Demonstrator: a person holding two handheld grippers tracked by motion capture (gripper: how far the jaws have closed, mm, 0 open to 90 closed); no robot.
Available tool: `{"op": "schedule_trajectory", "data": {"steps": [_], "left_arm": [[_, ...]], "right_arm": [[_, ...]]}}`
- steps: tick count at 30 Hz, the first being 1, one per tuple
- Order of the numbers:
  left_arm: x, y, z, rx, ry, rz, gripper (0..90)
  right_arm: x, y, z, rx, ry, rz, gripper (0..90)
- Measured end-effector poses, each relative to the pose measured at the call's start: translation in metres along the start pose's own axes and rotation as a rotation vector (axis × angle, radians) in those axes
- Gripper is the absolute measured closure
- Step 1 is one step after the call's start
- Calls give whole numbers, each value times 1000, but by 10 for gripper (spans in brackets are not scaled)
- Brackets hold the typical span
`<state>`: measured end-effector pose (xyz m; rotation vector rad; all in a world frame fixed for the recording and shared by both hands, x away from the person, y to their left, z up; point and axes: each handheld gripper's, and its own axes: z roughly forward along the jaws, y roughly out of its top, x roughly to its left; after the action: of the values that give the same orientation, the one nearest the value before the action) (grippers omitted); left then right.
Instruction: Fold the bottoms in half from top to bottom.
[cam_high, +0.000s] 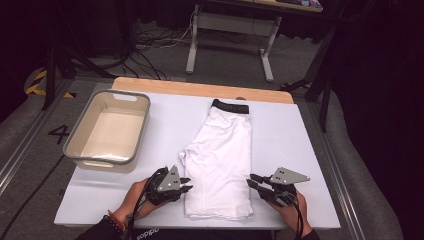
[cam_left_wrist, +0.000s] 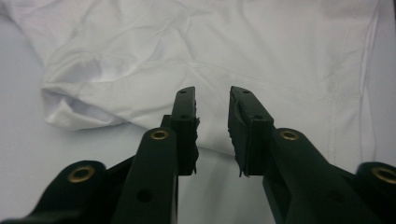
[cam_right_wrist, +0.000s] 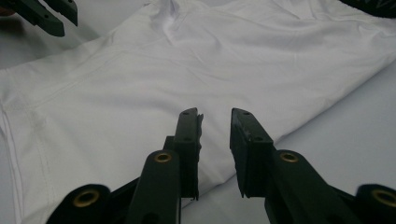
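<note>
Table (cam_high: 125, 200) — white, dark room beyond

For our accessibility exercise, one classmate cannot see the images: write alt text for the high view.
White shorts with a black waistband lie folded lengthwise on a white table, a hand-held gripper at each side of the near end: left gripper, right gripper, neither holding the cloth. A grey-rimmed bin sits at the left.

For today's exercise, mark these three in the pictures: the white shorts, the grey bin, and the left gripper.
white shorts (cam_high: 220, 155): high view, middle of the folded fabric.
grey bin (cam_high: 75, 131): high view, left rim.
left gripper (cam_high: 186, 184): high view, between its open jaw tips, beside the shorts' left edge.
</note>
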<state>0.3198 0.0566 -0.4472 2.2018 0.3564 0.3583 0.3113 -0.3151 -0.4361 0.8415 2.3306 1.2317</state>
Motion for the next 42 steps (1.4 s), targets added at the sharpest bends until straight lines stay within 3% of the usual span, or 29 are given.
{"op": "schedule_trajectory", "data": {"steps": [2,6,12,16,18,19,23,29,34,42], "left_arm": [[3,-2,-4,-25,29,-17,664],[6,-4,-7,-61,69,-2,582],[7,-7,-7,-68,112,-11,416],[9,-8,-9,-85,132,-19,362],[9,-10,-11,-102,143,-39,342],[9,-10,-11,-95,158,-49,280],[6,-12,-12,-109,179,-45,216],[7,-15,-16,-129,180,-70,155],[10,-16,-18,-152,188,-85,132],[12,-17,-17,-135,172,-86,98]], "right_arm": [[-1,1,-1,-28,-13,-14,671],[-1,2,-4,-69,-38,-14,598],[-2,2,-9,-101,-80,-16,495],[-3,1,-10,-119,-88,-9,450],[-3,2,-9,-133,-93,-7,390],[-3,2,-8,-139,-87,-11,310],[-1,3,-6,-177,-98,-17,226],[0,3,-5,-206,-132,-13,127],[-1,4,-7,-223,-138,6,118],[0,4,-8,-222,-153,-4,125]]}}
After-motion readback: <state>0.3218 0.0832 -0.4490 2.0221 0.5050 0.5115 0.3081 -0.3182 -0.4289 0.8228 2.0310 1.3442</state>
